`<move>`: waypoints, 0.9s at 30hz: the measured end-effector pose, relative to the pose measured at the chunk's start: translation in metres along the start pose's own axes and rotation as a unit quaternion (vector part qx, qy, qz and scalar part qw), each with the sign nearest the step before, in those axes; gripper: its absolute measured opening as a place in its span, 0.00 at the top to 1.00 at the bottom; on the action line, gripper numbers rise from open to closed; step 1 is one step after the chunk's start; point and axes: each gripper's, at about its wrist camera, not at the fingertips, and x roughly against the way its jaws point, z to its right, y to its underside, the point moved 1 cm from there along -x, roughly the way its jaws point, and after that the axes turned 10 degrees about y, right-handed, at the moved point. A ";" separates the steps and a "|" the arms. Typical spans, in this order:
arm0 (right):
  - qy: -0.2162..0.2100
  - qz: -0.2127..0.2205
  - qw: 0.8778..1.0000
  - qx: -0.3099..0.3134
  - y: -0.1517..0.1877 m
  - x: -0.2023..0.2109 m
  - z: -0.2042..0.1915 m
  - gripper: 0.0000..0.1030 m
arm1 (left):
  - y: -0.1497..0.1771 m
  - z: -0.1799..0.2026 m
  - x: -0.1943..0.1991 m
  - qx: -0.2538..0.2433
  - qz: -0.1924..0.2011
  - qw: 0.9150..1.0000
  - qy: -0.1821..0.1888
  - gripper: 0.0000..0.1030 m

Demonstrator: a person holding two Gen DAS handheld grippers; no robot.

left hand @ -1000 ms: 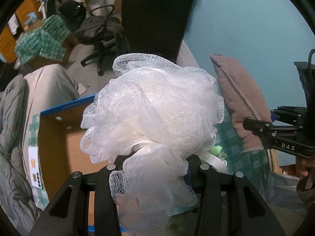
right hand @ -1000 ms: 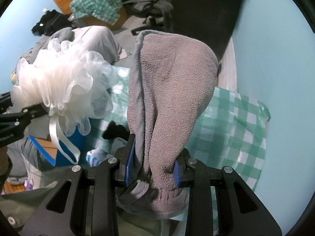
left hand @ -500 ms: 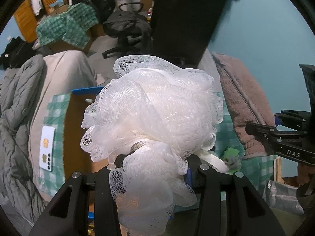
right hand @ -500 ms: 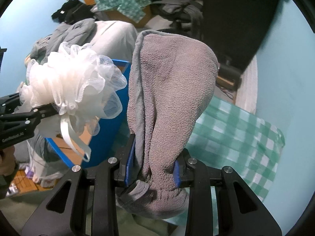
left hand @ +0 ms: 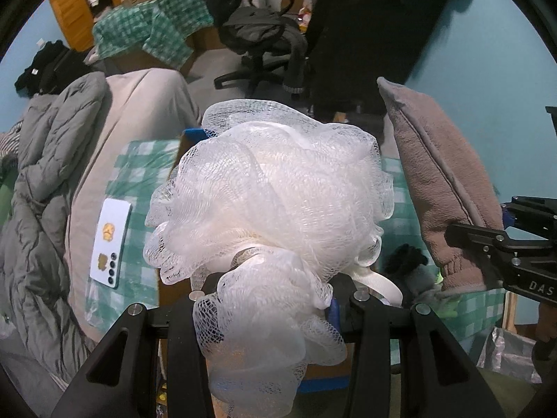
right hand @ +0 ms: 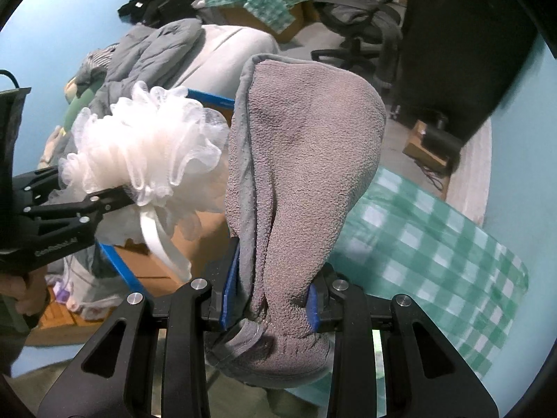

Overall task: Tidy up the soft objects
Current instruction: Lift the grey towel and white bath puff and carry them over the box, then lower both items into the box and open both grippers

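A white mesh bath pouf (left hand: 275, 202) fills the middle of the left wrist view, with my left gripper (left hand: 275, 294) shut on its lower part; its white ribbon loop (left hand: 379, 282) hangs to the right. A grey-brown terry towel (right hand: 306, 174) stands bunched upright in the right wrist view, pinched between the blue pads of my right gripper (right hand: 275, 301). Each view shows the other tool: the towel (left hand: 442, 188) in the right gripper (left hand: 480, 223), and the pouf (right hand: 146, 153) in the left gripper (right hand: 115, 198). A blue-rimmed cardboard box (right hand: 205, 224) lies below both.
The box's blue rim (left hand: 195, 134) peeks out behind the pouf. A white phone (left hand: 110, 244) lies on the green checked cloth (left hand: 139, 174), beside a grey puffer jacket (left hand: 45, 188). An office chair (left hand: 264, 45) and a dark cabinet (right hand: 463, 35) stand behind. A person's hand (right hand: 21, 289) holds the left tool.
Both grippers have carried the pouf and the towel sideways, from above the checked cloth to above the box. The phone and the jacket have come further into the left wrist view. Both grips are unchanged.
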 end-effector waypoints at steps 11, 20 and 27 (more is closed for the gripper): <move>-0.018 -0.010 1.000 0.009 -0.024 -0.022 -0.038 0.70 | -0.005 -0.035 -0.013 0.006 -0.011 1.000 -0.012 0.59; -0.028 -0.030 0.999 -0.006 -0.042 -0.051 -0.068 0.70 | -0.007 -0.049 -0.035 -0.001 -0.031 0.999 -0.025 0.59; -0.029 -0.054 0.998 -0.031 -0.046 -0.073 -0.077 0.70 | -0.008 -0.056 -0.052 -0.011 -0.047 0.999 -0.024 0.58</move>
